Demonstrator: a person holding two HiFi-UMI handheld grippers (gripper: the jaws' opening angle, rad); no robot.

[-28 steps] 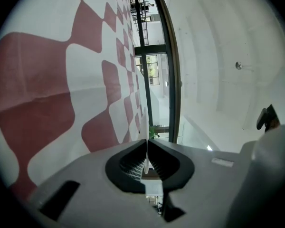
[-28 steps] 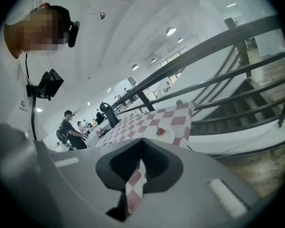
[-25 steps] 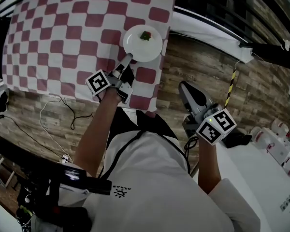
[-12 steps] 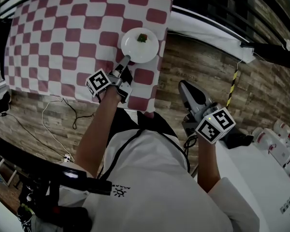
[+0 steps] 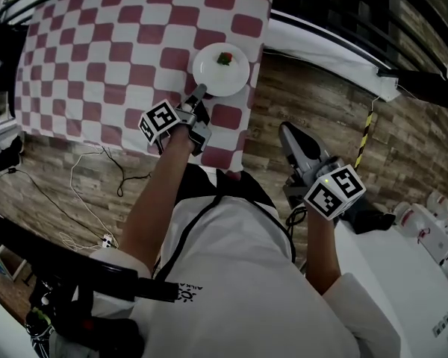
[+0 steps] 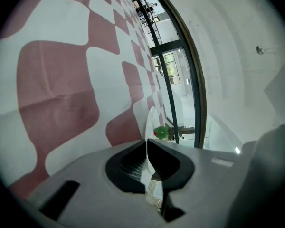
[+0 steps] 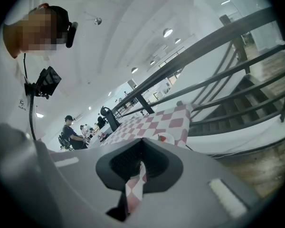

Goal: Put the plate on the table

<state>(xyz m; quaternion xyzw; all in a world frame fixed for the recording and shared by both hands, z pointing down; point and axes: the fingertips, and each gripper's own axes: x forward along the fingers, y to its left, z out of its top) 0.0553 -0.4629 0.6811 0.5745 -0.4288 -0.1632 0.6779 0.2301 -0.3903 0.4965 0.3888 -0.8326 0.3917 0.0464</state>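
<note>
A white plate [image 5: 221,68] carrying a small red and green food piece [image 5: 224,57] sits at the near right part of the red and white checked table [image 5: 97,66]. My left gripper [image 5: 199,90] is shut on the plate's near rim. In the left gripper view the rim [image 6: 149,122] shows edge-on between the closed jaws of that gripper [image 6: 147,144], close beside the cloth [image 6: 61,89]; contact with the cloth cannot be told. My right gripper [image 5: 285,130] hangs over the wooden floor to the right, shut and holding nothing [image 7: 141,146].
The plate lies close to the table's right edge [image 5: 255,73]. Cables [image 5: 97,177] trail over the wooden floor below the table. A white counter [image 5: 425,230] with small items stands at the lower right. A dark railing [image 5: 343,13] runs along the top right.
The plate and the left gripper hold nearly the same spot on the cloth. The view has shifted a little. The right gripper has stayed where it was.
</note>
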